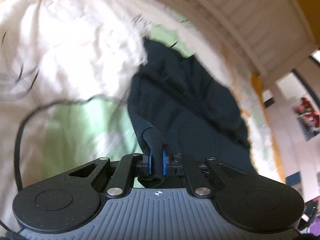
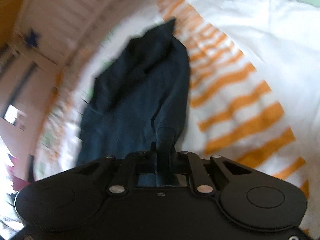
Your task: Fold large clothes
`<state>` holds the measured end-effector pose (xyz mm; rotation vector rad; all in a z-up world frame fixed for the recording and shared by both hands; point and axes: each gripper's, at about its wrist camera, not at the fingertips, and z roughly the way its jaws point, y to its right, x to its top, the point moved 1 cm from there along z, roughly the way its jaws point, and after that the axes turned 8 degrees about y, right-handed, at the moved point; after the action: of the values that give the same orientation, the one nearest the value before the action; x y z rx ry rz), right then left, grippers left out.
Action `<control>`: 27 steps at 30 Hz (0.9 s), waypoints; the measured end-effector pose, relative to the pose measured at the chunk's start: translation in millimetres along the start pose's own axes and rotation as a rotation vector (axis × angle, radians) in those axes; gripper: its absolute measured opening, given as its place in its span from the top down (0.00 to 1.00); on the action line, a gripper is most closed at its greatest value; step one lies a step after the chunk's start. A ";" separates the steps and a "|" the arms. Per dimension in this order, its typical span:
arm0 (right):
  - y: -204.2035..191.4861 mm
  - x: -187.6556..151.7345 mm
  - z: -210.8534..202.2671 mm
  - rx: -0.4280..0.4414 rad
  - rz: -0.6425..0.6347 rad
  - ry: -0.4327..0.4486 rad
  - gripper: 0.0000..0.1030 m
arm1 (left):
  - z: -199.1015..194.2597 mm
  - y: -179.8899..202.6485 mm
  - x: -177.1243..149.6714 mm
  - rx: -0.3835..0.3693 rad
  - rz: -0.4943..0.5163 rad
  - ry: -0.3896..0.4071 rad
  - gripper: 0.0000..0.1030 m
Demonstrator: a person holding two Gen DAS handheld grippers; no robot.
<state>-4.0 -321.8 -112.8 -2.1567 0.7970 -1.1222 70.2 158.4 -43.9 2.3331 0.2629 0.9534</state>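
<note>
A large dark navy garment (image 1: pixel 186 100) hangs and trails onto the bed, seen in both wrist views (image 2: pixel 138 92). My left gripper (image 1: pixel 156 156) is shut on a ribbed edge of the garment, pinched between its blue pads (image 1: pixel 164 163). My right gripper (image 2: pixel 164 154) is shut on another bunched edge of the same garment. The cloth stretches away from both grippers and its far end lies crumpled on the bedding. Both views are motion-blurred.
The bed is covered by a white and pale green duvet (image 1: pixel 76 64) and a white cloth with orange stripes (image 2: pixel 246 108). A white slatted bed frame (image 1: pixel 252 20) curves along the far side. A black cable (image 1: pixel 20 132) lies on the bedding.
</note>
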 end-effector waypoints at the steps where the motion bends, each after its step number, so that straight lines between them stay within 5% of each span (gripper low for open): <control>1: -3.4 5.2 -2.0 0.031 0.008 0.016 0.83 | -1.5 4.7 6.6 -0.015 0.002 0.015 0.92; 8: -40.8 59.9 10.7 0.161 -0.036 0.113 0.83 | 10.1 38.3 71.9 -0.136 -0.007 0.160 0.92; 13: -66.2 116.9 51.9 0.178 -0.065 0.192 0.83 | 49.8 63.5 124.9 -0.163 0.032 0.272 0.91; 19: -57.5 162.8 132.2 0.105 0.005 0.213 0.83 | 129.3 73.6 161.1 -0.076 0.081 0.288 0.91; 27: -26.9 174.8 209.2 -0.061 -0.056 0.170 0.80 | 207.5 51.1 164.0 0.054 0.105 0.245 0.84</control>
<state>262.2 -385.9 -105.7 -2.1664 0.8594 -1.3401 329.8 86.9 -36.6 2.2960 0.2685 1.3008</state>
